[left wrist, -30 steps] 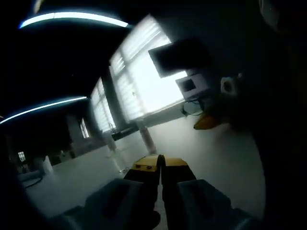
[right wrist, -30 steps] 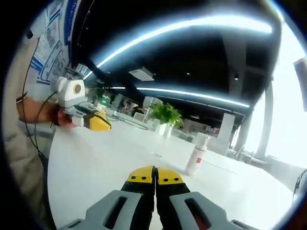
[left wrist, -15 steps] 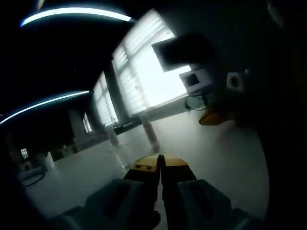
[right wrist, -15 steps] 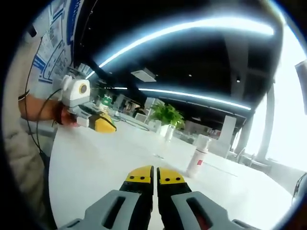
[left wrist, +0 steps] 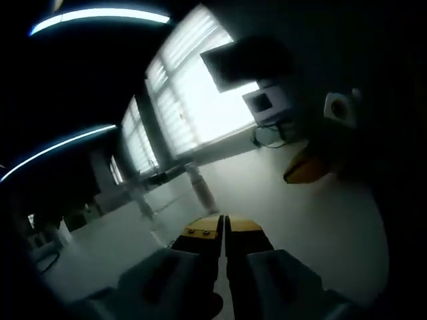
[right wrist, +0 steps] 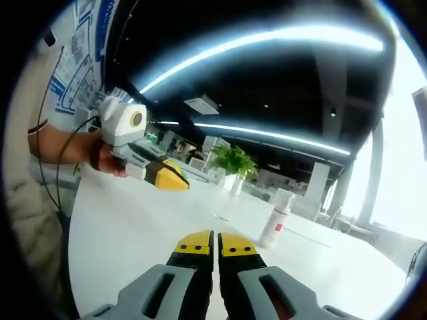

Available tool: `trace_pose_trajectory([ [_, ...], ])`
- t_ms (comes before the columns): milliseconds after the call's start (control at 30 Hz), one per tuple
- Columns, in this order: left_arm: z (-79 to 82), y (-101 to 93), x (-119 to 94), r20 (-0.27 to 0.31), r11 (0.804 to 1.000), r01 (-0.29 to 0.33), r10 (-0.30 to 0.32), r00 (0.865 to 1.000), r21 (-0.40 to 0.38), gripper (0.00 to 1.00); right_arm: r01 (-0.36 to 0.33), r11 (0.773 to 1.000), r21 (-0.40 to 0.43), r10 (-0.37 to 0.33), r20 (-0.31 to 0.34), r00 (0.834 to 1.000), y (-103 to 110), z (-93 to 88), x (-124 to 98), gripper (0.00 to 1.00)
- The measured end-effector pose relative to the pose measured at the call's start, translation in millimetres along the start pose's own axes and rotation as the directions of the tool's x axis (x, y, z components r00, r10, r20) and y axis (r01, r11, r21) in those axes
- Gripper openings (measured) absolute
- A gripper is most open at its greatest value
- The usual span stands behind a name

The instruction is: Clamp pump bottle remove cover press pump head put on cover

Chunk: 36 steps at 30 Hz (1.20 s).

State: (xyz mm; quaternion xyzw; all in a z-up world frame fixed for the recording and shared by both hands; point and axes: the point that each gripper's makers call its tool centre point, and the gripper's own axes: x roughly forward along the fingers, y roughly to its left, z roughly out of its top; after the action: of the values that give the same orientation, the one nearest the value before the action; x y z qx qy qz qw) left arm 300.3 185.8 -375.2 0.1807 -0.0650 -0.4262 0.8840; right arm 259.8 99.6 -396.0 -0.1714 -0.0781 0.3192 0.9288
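Left gripper (right wrist: 175,179) had advanced; pump bottle (right wrist: 275,217) stood upright far right of clenched right gripper (right wrist: 217,245).

Yellow-tipped grey tongs (right wrist: 217,244), white pump bottle (right wrist: 274,219) with red label, white table (right wrist: 133,230).

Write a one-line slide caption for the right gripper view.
Shut yellow-tipped right gripper faces a white capped pump bottle on the white table; left gripper approaches.
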Motion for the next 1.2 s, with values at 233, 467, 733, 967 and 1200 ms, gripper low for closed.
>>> trace_pose_trajectory([
  [233,1.7,8.7,16.2,-0.007,0.998,-0.011,0.010,1.000,-0.055,0.00,0.007,1.000,0.011,-0.007,-0.003,1.000,-2.5,-1.7,0.1,0.00],
  [467,6.5,10.9,31.7,-0.004,0.997,-0.006,0.006,1.000,-0.077,0.00,0.012,1.000,0.014,-0.012,-0.003,1.000,-6.2,-4.1,0.2,0.00],
  [733,3.6,15.7,48.9,-0.018,0.989,-0.007,0.004,1.000,-0.145,0.03,0.019,1.000,0.014,-0.018,-0.003,1.000,-6.7,-3.6,0.0,0.00],
  [967,-2.5,20.8,68.2,-0.041,0.982,-0.016,0.008,0.999,-0.190,0.05,0.041,0.998,0.047,-0.041,-0.003,0.999,-13.7,-5.9,-1.5,0.00],
  [1200,-12.4,28.7,82.2,-0.063,0.972,-0.041,0.028,0.998,-0.231,0.05,0.071,0.995,0.076,-0.070,-0.021,0.997,-19.7,-9.6,-1.4,0.00],
])
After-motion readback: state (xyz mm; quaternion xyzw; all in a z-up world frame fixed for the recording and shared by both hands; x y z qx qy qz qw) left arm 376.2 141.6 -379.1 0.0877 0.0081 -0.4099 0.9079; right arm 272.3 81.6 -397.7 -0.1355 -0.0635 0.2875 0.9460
